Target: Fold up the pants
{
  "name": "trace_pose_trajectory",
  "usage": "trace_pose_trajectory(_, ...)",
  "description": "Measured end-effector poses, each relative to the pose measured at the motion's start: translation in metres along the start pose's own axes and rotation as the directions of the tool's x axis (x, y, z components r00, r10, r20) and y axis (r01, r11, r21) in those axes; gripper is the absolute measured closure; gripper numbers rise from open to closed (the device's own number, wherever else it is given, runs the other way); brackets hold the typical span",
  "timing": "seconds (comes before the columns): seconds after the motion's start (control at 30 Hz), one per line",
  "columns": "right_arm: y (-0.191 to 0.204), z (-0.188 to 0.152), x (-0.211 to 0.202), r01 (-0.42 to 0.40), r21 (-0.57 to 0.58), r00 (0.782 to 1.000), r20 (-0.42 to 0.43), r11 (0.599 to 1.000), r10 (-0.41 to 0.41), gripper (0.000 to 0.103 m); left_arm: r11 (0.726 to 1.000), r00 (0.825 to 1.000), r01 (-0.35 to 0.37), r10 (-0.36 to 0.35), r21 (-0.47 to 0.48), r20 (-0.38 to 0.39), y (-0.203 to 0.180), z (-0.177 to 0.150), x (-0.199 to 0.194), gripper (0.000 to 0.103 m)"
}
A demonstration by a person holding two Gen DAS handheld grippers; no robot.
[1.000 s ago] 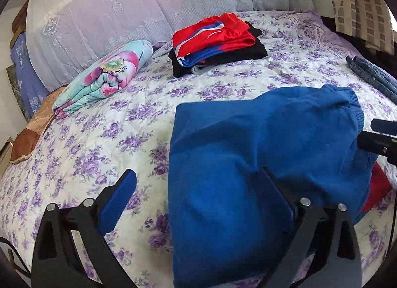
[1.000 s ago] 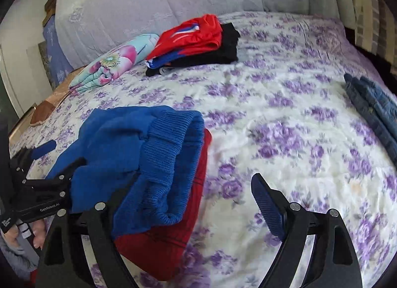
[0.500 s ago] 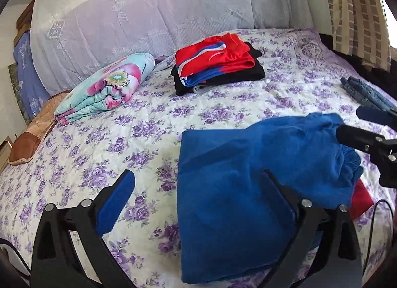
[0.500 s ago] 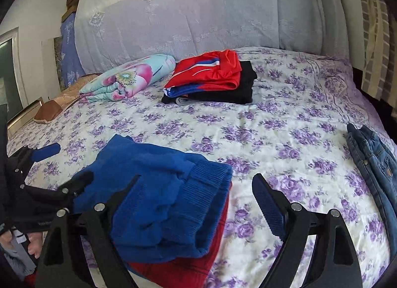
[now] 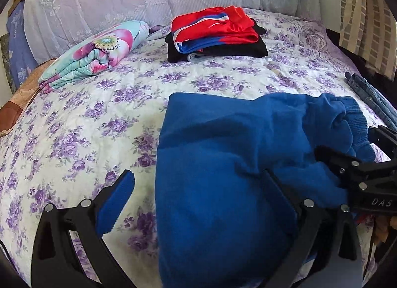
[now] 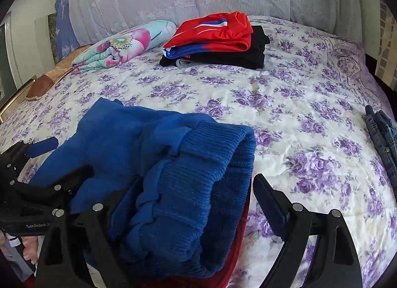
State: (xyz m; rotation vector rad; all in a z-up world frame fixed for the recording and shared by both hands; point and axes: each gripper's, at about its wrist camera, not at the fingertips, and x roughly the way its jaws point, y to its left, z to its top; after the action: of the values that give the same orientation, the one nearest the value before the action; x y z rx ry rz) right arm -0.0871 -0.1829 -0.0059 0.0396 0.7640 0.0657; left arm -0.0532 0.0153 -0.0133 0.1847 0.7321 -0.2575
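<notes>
Both grippers, left and right, stay spread apart and now sit lower over the blue pants, which lie folded on the floral bedspread; we judge the fold nearly complete.

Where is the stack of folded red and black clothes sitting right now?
In both wrist views the folded stack sits at the far end of the bed, near the headboard, just right of the rolled floral quilt.

Far across the purple-flowered bedspread, a stack of folded clothes, red on top, black beneath. Left of it, a rolled floral quilt. Jeans at the right edge.
</notes>
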Motion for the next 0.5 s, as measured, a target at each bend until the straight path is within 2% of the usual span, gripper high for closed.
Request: trace_pose_trajectory(0.5,0.005,-0.002,-0.025,0.052,-0.043,0.998,0.049,0.998,-0.050,0.013,0.999,0.999,-0.039,0.039,0.000,0.020,0.005,0.002,-0.025,0.004)
